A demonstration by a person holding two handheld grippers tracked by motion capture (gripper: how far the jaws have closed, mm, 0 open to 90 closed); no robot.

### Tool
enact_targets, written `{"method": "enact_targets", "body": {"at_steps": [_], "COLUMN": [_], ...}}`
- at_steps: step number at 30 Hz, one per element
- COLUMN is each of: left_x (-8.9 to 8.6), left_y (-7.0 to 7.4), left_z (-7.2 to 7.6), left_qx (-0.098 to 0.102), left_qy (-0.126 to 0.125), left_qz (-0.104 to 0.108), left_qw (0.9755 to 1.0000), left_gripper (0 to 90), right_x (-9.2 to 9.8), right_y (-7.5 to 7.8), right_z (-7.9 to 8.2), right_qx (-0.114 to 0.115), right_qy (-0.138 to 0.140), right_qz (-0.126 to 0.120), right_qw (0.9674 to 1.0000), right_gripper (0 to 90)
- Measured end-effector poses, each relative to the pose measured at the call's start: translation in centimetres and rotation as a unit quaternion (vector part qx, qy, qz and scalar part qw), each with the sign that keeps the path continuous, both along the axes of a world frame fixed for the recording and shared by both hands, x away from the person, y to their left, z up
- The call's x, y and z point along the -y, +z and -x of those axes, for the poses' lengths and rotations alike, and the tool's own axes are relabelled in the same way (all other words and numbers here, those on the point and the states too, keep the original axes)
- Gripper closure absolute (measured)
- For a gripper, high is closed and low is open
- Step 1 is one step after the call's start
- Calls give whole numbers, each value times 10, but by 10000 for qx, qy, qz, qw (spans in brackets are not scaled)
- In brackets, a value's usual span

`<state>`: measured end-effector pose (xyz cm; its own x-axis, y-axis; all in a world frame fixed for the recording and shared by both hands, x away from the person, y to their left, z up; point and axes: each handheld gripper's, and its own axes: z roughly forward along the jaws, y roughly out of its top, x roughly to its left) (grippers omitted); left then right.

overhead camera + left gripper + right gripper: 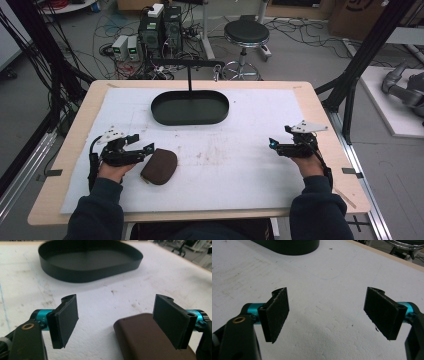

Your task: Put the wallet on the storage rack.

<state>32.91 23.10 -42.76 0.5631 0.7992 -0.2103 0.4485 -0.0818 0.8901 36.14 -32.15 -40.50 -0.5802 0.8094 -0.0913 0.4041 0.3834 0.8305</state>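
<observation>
A person sits at a table (pixel 320 102) with a white mat (pixel 250 165) on top. Each hand holds a gripper.

The left gripper (pixel 140 143) is near the left side of the mat. Its jaws are wide apart and hold nothing. A brown pouch (pixel 159 166) lies flat on the mat just to the right of this gripper, very close to its tips. In the left gripper view, the pouch (pixel 145 340) sits low and to the right. One rounded corner of it pokes into the space between the two jaws, and the right jaw stands in front of its edge. I cannot tell if that jaw touches the pouch. The left jaw is well away from it, over bare mat.

The right gripper (pixel 278 144) is far over on the right side of the mat. Its jaws are wide apart too, and they hold nothing. In the right gripper view, white mat (pixel 327 315) lies between the jaws. The pouch is well apart from this gripper.

A black tray (pixel 190 108) sits at the far middle of the mat. It is oval with a low wall. It is well apart from the pouch and from both grippers. In the left gripper view, the tray (pixel 95 273) is straight ahead, past the jaws.
</observation>
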Motion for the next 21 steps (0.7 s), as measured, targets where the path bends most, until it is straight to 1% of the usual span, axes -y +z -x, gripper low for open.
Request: {"method": "enact_targets", "body": {"at_steps": [3, 5, 7, 8, 9, 10, 11, 14, 15, 16, 18, 19, 20, 21], "left_x": [2, 2, 1, 1, 1, 1, 2, 1, 0, 0, 3, 3, 4, 5], "left_y": [-6, -10, -13, -17, -17, -19, -20, -22, -23, -23, -24, -24, -25, -25], "left_z": [1, 1, 2, 2, 2, 2, 2, 1, 1, 1, 0, 0, 0, 0], "left_qx": [-235, -428, -606, -792, -792, -873, -940, -1097, -1144, -1179, -1305, -1305, -1323, -1364], "left_qy": [-75, -138, -171, -212, -212, -260, -285, -284, -319, -357, -592, -592, -635, -699], "left_qz": [-85, -163, -168, -109, -109, -96, -126, 11, 48, 78, 169, 169, 185, 213], "left_qw": [9997, 9989, 9979, 9966, 9966, 9958, 9951, 9936, 9929, 9924, 9895, 9895, 9890, 9880], "left_gripper": [206, 206, 206, 205, 206, 206, 206, 206, 206, 206, 206, 206, 206, 206], "right_x": [1, 0, -2, -3, -3, -4, -5, -5, -5, -5, -4, -4, -4, -4], "right_y": [0, -1, -2, -2, -2, -3, -3, -4, -4, -4, -3, -3, -3, -3], "right_z": [0, -2, -3, -3, -3, -3, -3, -4, -5, -5, -5, -5, -5, -5], "right_qx": [-5, -15, -33, -47, -47, -41, -36, -63, -67, -67, -65, -55, -55, -61], "right_qy": [-20, 2, 24, 42, 42, 58, 92, 99, 90, 90, 98, 102, 102, 94], "right_qz": [-37, -18, 6, 20, 20, 29, 69, 58, 45, 45, 31, 21, 21, 9], "right_qw": [10000, 10000, 10000, 10000, 10000, 10000, 9999, 9999, 9999, 9999, 9999, 9999, 9999, 9999], "right_gripper": [207, 207, 207, 208, 208, 208, 209, 209, 209, 209, 209, 209, 209, 209]}}
